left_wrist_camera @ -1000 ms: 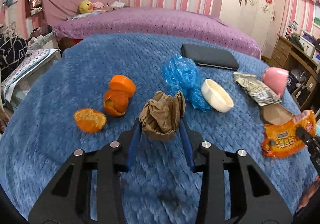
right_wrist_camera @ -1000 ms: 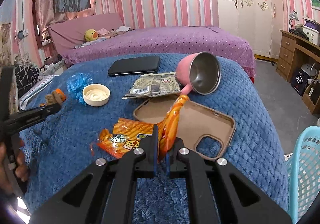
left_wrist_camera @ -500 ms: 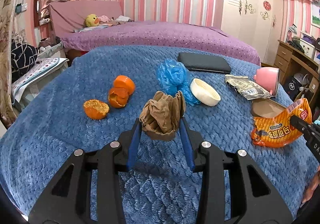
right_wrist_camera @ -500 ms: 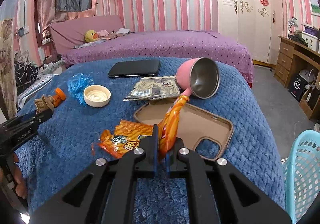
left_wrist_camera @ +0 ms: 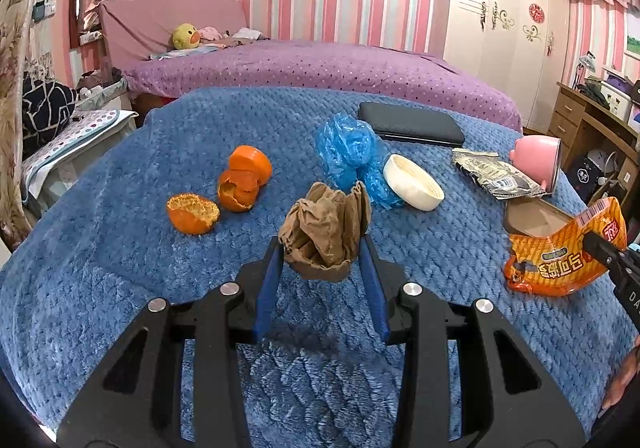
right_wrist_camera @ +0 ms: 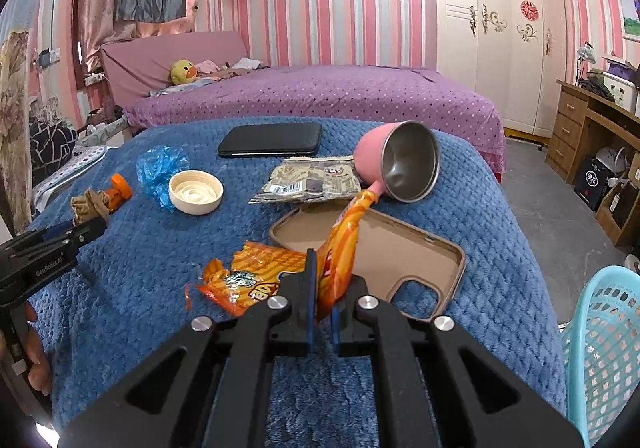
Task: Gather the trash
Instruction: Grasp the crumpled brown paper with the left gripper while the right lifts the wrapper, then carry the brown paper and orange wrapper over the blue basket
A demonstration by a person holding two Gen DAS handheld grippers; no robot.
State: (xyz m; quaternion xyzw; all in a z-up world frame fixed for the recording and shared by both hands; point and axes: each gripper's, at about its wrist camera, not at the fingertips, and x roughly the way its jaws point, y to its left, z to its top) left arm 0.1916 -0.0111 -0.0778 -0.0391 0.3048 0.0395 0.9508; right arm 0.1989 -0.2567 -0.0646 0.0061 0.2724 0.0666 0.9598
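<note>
On the blue quilted blanket, toward its left edge, lay three pieces of orange peel, one apart and two touching. Just right of them, the left hand-held gripper was closed partway on a crumpled brown paper wad, its blue pads pressing both sides of the wad and holding it just above the blanket. Behind the wad sat a crumpled blue plastic bag, touching a shallow white lid on its right. Near the blanket's far edge lay a flat black case. Further right, a flattened silver-grey wrapper lay beside a pink metal-lined cup tipped on its side, its mouth facing the right wrist camera. In front of these lay a tan phone case, hollow side up, toward the blanket's right edge. The right hand-held gripper was clamped fully shut on an orange snack wrapper, pinching one end so it stood up between the pads while the rest trailed left on the blanket and partly over the phone case's near corner. Beyond the blanket's right edge, low in the right wrist view, stood a light blue mesh basket. Behind the blanket stretched a purple dotted bed.
</note>
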